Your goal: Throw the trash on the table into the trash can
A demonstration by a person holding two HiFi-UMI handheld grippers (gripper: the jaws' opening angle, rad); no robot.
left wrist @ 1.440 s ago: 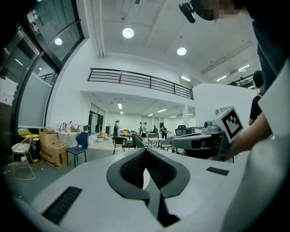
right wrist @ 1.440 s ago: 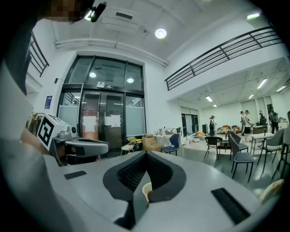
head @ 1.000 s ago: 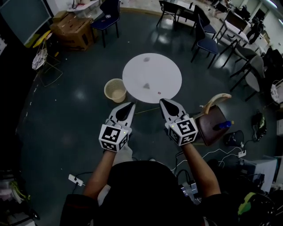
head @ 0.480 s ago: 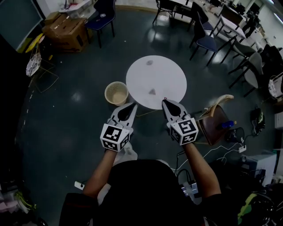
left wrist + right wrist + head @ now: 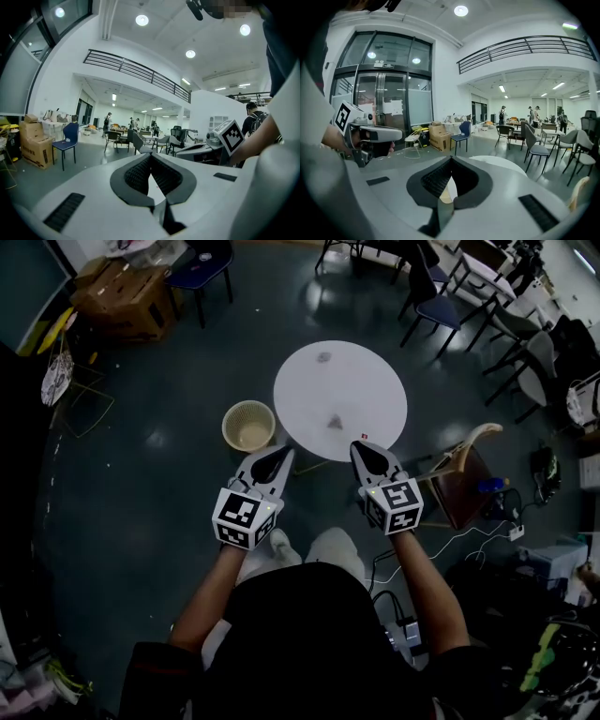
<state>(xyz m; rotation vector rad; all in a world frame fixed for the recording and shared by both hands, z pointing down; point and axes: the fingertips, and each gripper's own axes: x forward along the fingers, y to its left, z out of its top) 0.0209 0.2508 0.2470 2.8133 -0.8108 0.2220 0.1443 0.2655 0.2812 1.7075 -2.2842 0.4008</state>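
**Reaching for the bench, both grippers empty**

Head view: the round white bench (image 5: 370, 381) stands ahead. The can (image 5: 249, 427) sits on the floor just beside its left edge. Trash lies on the bench: a grey scrap (image 5: 335, 422) near the middle, another (image 5: 323, 357) toward the far rim, and a red bit (image 5: 364, 436) at the near rim. The left gripper (image 5: 279, 456) and right gripper (image 5: 363, 448) are held side by side at the near rim, each pressed together and carrying nothing. This looks like the reach before the first pick. Next, a gripper has to spread and come down over one piece, and the red bit lies closest to the right one. A chair (image 5: 459, 484) crowds the right side, while the floor left of the can is open.

Left gripper view: the jaws meet at their tips with nothing between them. Bare floor runs ahead to distant chairs.

Right gripper view: the jaws are together and empty. The bench top shows just beyond them, with free room above it.
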